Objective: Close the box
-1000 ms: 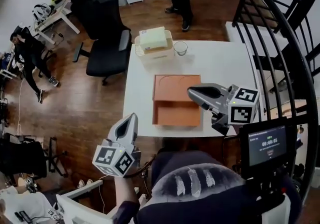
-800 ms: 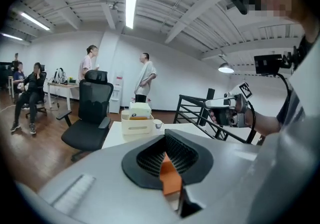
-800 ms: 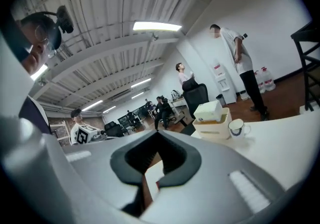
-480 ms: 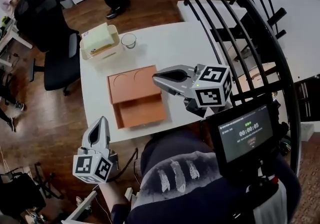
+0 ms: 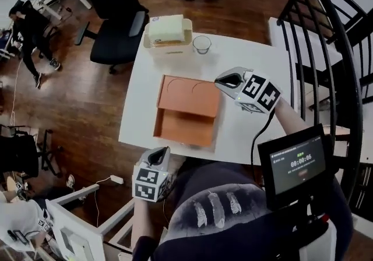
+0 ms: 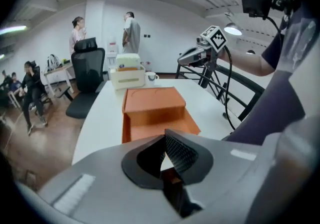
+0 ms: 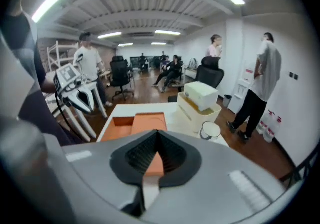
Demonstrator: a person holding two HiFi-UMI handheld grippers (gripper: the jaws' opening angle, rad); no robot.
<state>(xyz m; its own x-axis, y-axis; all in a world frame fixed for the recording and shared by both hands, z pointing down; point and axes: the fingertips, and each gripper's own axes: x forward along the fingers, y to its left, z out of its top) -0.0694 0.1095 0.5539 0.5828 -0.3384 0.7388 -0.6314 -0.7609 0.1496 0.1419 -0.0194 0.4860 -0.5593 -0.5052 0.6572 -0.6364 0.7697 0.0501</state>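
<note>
An orange box (image 5: pixel 187 111) lies open at the middle of a white desk (image 5: pixel 256 131), its lid (image 5: pixel 191 91) folded flat on the far side. The likely risk is that lifting the lid from one side shoves the light box along the desk, since nothing braces it. The left gripper (image 5: pixel 158 152) hangs off the desk's near edge, aimed at the box, fingers together and empty. The right gripper (image 5: pixel 225 81) hovers just right of the lid, pointing left, fingers likewise together on nothing.

Grey left tool (image 5: pixel 158 153) and right tool (image 5: pixel 225 81) bear black-and-white marker cubes (image 5: pixel 149 183) (black cable (image 5: pixel 256 136) off the right); dark shirt (image 5: pixel 233 232).
</note>
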